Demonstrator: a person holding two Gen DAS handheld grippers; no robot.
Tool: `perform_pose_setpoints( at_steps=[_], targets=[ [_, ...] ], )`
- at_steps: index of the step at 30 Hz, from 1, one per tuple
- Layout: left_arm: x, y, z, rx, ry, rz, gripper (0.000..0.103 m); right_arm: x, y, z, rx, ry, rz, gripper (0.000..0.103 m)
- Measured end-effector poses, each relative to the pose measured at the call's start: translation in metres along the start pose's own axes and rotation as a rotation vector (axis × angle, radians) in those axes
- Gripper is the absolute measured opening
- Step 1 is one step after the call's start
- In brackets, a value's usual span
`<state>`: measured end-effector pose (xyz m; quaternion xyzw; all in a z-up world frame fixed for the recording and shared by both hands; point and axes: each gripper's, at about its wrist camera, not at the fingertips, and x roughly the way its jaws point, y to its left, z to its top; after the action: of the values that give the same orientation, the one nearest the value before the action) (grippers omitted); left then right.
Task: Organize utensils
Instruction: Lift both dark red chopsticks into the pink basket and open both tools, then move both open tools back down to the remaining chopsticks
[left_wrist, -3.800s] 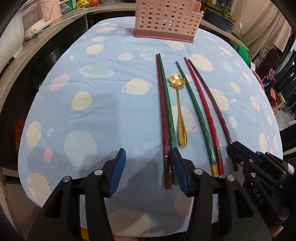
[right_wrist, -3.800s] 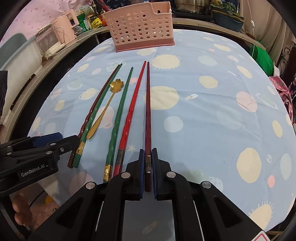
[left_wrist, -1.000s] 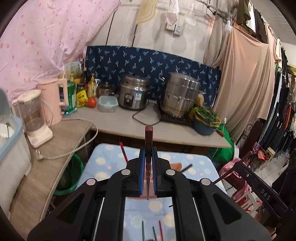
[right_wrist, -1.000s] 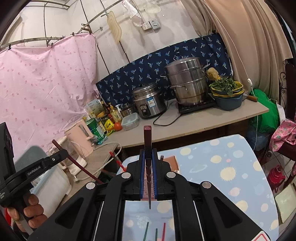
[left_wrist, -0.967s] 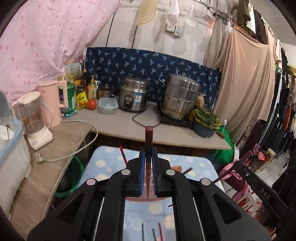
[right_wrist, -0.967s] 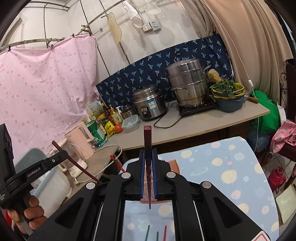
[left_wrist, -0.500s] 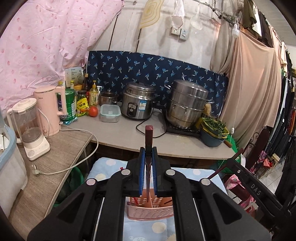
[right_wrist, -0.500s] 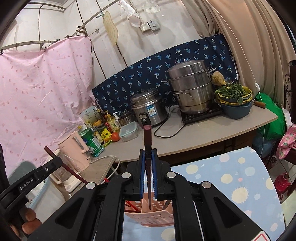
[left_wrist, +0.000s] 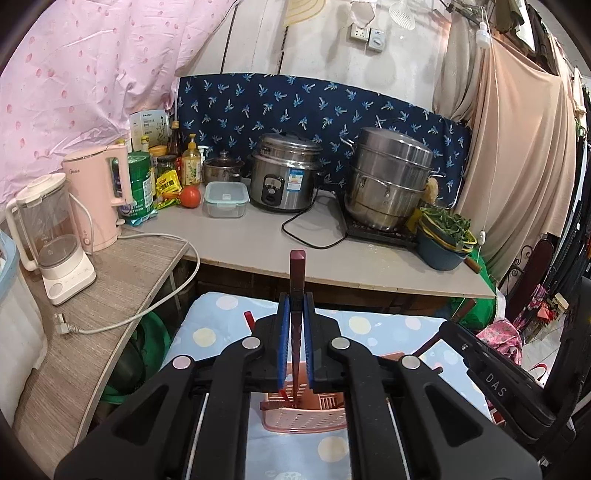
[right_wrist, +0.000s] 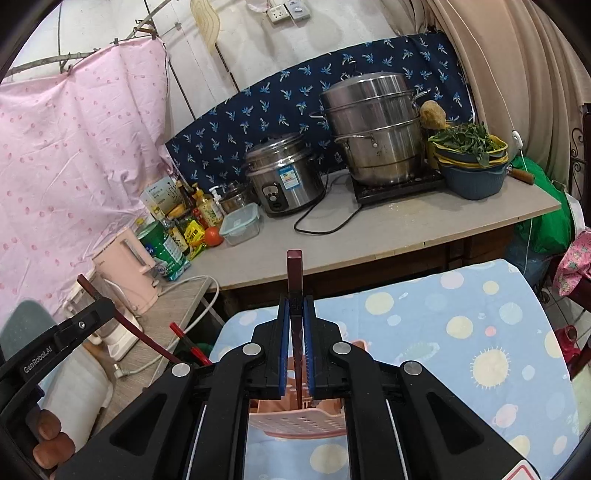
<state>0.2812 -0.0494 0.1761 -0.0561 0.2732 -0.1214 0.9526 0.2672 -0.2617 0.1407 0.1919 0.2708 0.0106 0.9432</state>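
My left gripper (left_wrist: 296, 317) is shut on a dark red chopstick (left_wrist: 297, 269) held upright, its lower tip inside the pink perforated basket (left_wrist: 306, 415) on the blue spotted tablecloth. My right gripper (right_wrist: 296, 321) is shut on another dark red chopstick (right_wrist: 294, 269), also upright with its tip down in the same basket (right_wrist: 295, 421). A red chopstick (left_wrist: 248, 318) leans out of the basket's left side. The left gripper shows in the right wrist view (right_wrist: 86, 319), and the right gripper's body in the left wrist view (left_wrist: 491, 380). The utensils lying on the table are hidden.
A counter (left_wrist: 258, 243) behind the table carries a rice cooker (left_wrist: 282, 173), a steamer pot (left_wrist: 388, 177), a pink kettle (left_wrist: 98, 192), a blender (left_wrist: 55, 240), bottles and a bowl of greens (left_wrist: 445, 236). A power cord (left_wrist: 122, 321) hangs off the left shelf.
Both grippers have moved down and forward with their chopsticks, so the basket now sits right below the fingers and the chopstick tips reach into it.
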Motion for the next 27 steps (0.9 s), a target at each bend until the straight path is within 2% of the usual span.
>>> perform_pose_setpoints(
  at_steps=[9,12,15,17,23,27],
  targets=[
    [0.009,-0.001,-0.007,0.005,0.019,0.013,0.007,0.003,-0.002,-0.004,-0.009,0.012,-0.018,0.008],
    [0.010,0.000,-0.008,-0.002,0.023,0.012,0.008,0.002,-0.002,-0.004,-0.010,0.004,-0.027,0.015],
    [0.008,0.003,-0.009,-0.009,0.019,0.024,0.017,-0.001,-0.002,-0.006,-0.022,-0.004,-0.033,0.017],
    [0.006,0.003,-0.009,-0.014,0.016,0.027,0.034,-0.006,-0.001,-0.007,-0.024,-0.012,-0.033,0.023],
    [-0.006,0.003,-0.012,-0.017,-0.002,0.042,0.044,-0.023,0.002,-0.010,-0.045,-0.027,-0.032,0.028],
    [-0.018,0.002,-0.016,-0.009,-0.014,0.045,0.046,-0.034,0.006,-0.015,-0.053,-0.026,-0.024,0.029]
  ],
)
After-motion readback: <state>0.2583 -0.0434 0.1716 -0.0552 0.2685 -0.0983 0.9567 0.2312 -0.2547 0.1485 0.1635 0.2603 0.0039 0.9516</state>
